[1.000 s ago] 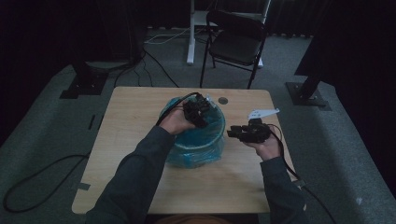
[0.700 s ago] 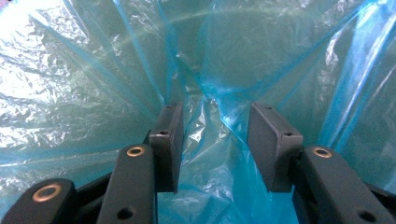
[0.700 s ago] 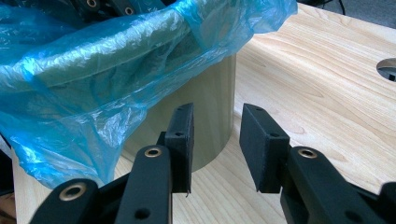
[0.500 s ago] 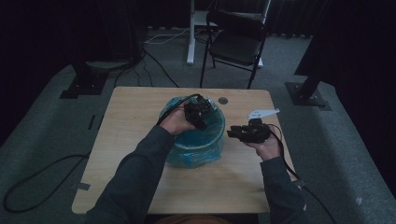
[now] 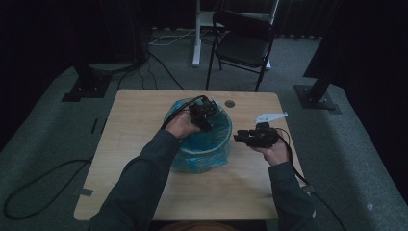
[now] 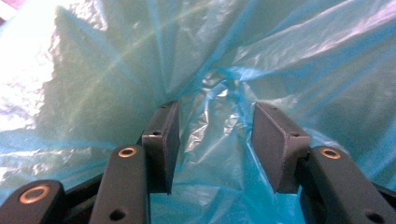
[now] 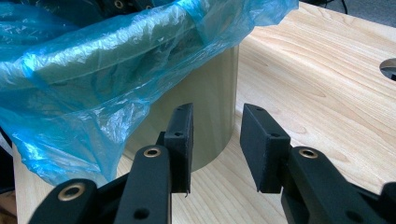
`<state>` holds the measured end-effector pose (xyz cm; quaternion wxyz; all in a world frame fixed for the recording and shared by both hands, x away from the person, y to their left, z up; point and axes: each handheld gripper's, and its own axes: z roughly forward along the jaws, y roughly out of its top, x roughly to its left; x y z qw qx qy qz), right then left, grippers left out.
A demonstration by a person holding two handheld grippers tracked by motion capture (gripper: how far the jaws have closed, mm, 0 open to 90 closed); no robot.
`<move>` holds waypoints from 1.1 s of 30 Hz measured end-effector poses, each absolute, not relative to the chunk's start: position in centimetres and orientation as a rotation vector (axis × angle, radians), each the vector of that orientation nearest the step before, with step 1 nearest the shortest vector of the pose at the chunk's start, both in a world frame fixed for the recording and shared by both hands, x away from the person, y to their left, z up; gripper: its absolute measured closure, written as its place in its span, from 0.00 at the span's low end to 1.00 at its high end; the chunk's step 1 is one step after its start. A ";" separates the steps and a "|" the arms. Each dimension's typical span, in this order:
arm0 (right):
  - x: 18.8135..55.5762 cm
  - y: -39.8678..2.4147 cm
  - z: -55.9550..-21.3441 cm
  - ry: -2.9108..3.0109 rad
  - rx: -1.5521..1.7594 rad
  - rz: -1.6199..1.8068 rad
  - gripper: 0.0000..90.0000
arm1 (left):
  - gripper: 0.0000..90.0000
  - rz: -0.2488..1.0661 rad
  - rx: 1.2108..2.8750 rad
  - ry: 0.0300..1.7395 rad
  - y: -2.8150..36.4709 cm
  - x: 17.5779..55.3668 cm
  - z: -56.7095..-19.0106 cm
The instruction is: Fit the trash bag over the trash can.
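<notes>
**Caller:** Jaws apart on the left gripper point(image 6: 212, 140), and they have just been opening! Crinkled blue film shows in the gap, but the pads are not pressing on it.

**Partner:** Where is it working?

**Caller:** Down inside the blue bag point(image 6: 280, 51), which lines the round bin point(image 7: 210, 93). From the high view the left gripper point(image 5: 202, 114) sits over the far rim of that bin point(image 5: 202, 161), hand just behind it, cable looping off the back.

**Partner:** And the other side?

**Caller:** Right gripper point(image 7: 215, 144), jaws parted to a middling gap with nothing between them. It looks along the table point(image 7: 327, 70) at the bin's bare tan wall, which stands near the pads but apart from them. The bag point(image 7: 84, 70) spills over the rim and hangs in loose folds down the outside.

**Partner:** Placement on the table?

**Caller:** Bin sits about mid-table point(image 5: 139, 125), slightly toward the far edge. The right gripper point(image 5: 243, 137) is held just beside it on the person's right, pointing at it, grey plate on top.

**Partner:** Anything else around?

**Caller:** A black folding chair point(image 5: 243, 41) beyond the table.
</notes>
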<state>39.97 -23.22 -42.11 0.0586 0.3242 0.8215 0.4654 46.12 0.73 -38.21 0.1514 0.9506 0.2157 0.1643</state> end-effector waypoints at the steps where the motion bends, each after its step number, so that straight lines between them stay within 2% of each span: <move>1: 40.0 -23.2 -42.1 2.487 0.981 1.410 0.71 | 0.58 0.495 2.714 0.632 0.8 46.1 -38.1; 7: 39.9 -23.2 -42.1 2.489 0.980 1.410 0.71 | 0.57 0.567 2.665 0.688 1.2 46.3 -37.6; 13: 39.9 -23.2 -42.1 2.488 0.980 1.413 0.71 | 0.58 0.542 2.585 0.685 1.8 45.9 -36.9; 20: 39.9 -23.3 -42.1 2.489 0.974 1.416 0.71 | 0.60 0.583 2.481 0.676 3.2 44.8 -35.1; 31: 39.9 -23.3 -42.1 2.490 0.973 1.415 0.71 | 0.62 0.661 2.310 0.767 7.0 44.4 -34.2; 33: 39.9 -23.2 -42.2 2.491 0.975 1.413 0.71 | 0.62 0.680 2.235 0.812 8.5 44.3 -33.9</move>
